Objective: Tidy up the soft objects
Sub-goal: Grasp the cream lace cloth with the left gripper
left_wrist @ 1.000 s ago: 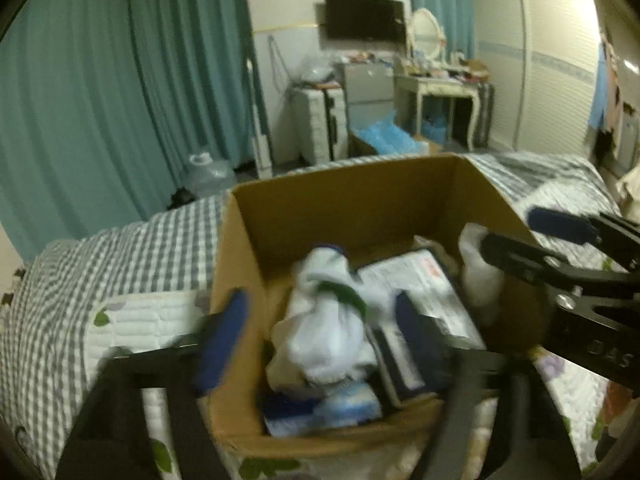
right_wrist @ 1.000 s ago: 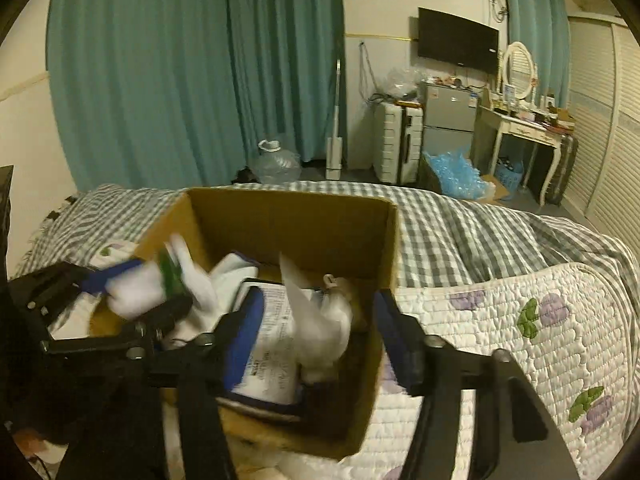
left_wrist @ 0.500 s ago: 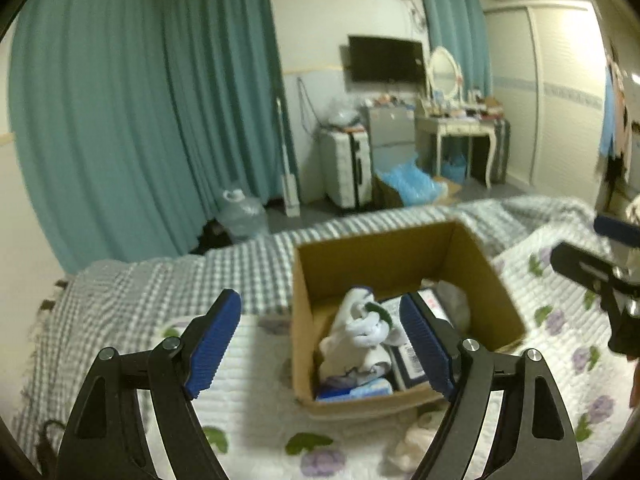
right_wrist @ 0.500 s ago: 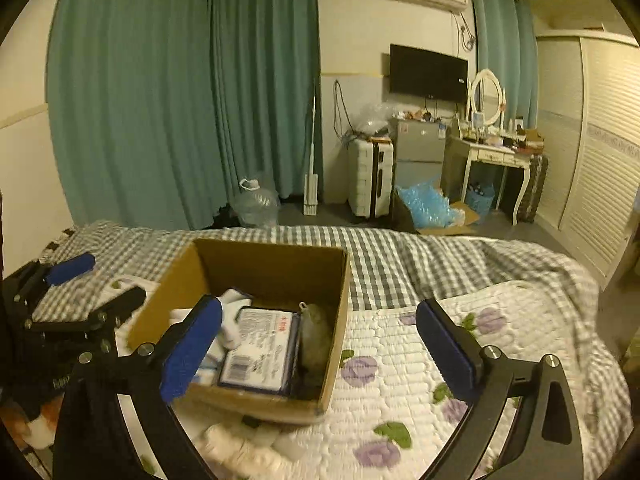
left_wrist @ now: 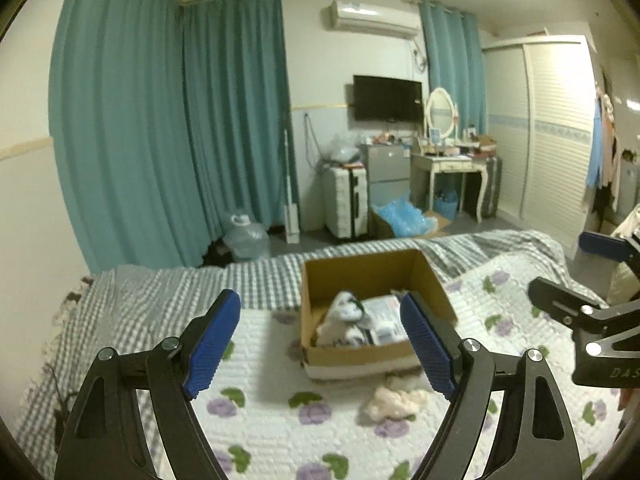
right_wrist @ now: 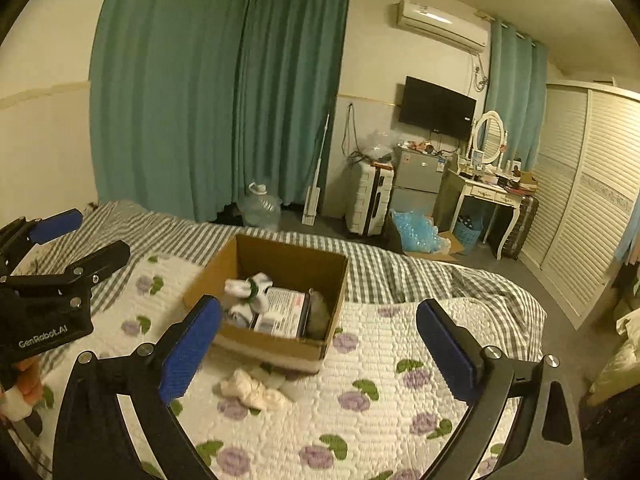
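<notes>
Socks [left_wrist: 345, 317] fill the box [left_wrist: 360, 354]; only the right view shows a dark bundle [right_wrist: 318, 314]; both grippers gape, holding nothing.

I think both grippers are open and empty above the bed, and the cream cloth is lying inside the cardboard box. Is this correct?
Not quite. The cream cloth lies on the quilt outside the cardboard box, by its near side; the right wrist view shows it. The left gripper and right gripper are indeed open and empty.
</notes>
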A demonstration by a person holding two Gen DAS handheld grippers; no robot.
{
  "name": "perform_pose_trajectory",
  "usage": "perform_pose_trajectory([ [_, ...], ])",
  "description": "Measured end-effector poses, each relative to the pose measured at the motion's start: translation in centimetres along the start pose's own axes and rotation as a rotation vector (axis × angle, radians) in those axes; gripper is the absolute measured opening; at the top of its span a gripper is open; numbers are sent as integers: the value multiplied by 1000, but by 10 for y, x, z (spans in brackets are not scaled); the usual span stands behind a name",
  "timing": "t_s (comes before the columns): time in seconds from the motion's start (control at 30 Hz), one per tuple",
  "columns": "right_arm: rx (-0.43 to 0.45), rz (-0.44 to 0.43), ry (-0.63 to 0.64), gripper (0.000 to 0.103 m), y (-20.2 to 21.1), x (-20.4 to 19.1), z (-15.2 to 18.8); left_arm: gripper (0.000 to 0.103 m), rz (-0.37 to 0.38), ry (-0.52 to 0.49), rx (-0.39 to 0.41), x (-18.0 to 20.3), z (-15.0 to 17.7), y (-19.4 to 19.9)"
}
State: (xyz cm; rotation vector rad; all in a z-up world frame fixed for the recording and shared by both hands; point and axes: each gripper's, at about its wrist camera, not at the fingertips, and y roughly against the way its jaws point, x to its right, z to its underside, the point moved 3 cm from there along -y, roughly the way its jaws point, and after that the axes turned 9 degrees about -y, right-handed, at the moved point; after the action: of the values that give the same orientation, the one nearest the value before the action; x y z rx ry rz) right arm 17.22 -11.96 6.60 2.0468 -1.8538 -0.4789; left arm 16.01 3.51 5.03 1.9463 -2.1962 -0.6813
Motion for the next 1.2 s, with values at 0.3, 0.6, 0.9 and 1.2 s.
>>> perform_pose_trajectory([
  [0.3, -115, -38, 11, 99, -37, 8, 53, 83, 20, 62, -144, 21, 57, -39],
  [0.6, -214, -42, -8, 98, -120, 38, 102, 83, 45, 69, -287, 53, 108, -99],
  [0.9, -264, -42, -66, 98, -176, 70, 136, 81, 173, 37, -453, 106, 152, -164],
  [1.2, -284, -57, -86, 99, -195, 73, 146, 38, 225, 36, -460, 115, 155, -185],
])
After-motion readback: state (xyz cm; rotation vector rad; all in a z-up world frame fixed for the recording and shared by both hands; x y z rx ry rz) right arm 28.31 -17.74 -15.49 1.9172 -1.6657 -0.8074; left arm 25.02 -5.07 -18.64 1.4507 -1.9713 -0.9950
